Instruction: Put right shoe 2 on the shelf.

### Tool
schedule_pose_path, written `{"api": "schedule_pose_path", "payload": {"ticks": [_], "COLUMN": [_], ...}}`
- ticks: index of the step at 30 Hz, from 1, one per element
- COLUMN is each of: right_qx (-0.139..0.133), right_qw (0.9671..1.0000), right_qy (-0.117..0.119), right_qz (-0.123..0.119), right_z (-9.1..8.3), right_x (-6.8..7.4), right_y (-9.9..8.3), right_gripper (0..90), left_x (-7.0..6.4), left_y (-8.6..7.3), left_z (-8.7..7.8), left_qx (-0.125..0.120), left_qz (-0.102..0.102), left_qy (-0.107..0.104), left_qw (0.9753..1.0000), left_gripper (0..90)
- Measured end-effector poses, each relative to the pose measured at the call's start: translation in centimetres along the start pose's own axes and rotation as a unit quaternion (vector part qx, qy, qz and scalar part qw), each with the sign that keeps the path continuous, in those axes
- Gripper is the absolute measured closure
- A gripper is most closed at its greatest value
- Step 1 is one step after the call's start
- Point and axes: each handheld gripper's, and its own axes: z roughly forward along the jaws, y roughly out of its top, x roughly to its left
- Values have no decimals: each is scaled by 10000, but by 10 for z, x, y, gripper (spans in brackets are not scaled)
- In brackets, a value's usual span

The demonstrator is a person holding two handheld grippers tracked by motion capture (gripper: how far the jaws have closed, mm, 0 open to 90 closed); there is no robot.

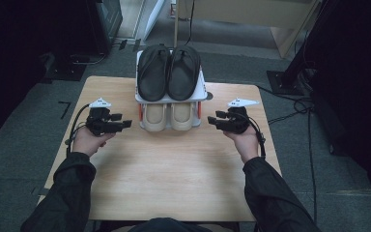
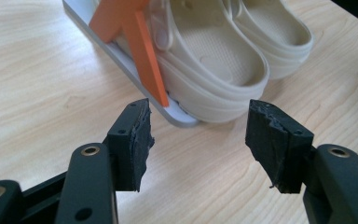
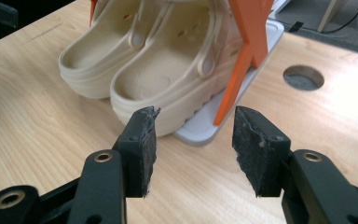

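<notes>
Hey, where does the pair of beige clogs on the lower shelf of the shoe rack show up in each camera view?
High view: beige clogs at centre, on the rack's lower shelf, under the black sandals.
Left gripper view: upper right, beyond the open jaws.
Right gripper view: upper left, beyond the open jaws.
Shared landmark: the rack's orange supports beside the clogs.

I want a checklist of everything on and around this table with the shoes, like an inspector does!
Surface: wooden table, round hole near the rack.
Job's things: two-level shoe rack; black slippers on top, cream clogs below.
Clutter: nothing seen.
Grippers: left gripper and right gripper both open, empty, flanking the rack.
Cables: one trails from each gripper; more cables on the floor.
Surroundings: grey carpet, dark stands, light wooden furniture behind.
</notes>
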Motion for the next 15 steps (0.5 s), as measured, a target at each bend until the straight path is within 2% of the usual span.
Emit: {"api": "schedule_pose_path", "payload": {"ticks": [4,12,15], "right_qx": [66,119,198], "right_qw": [10000,9998,9997], "right_qy": [18,113,151], "right_qz": [-2,64,41], "right_z": [0,1,1], "right_x": [-1,-2,0], "right_y": [-13,-40,-45], "right_gripper": [500,490,490], "left_x": [-3,-2,-1], "left_y": [-7,-14,-16], "left_z": [-2,-2,0], "left_qx": [-1,-58,-57], "left_qz": [104,55,128], "left_qy": [-16,-95,-107], "left_qw": [9999,9999,9998], "left_gripper": [405,406,412]}}
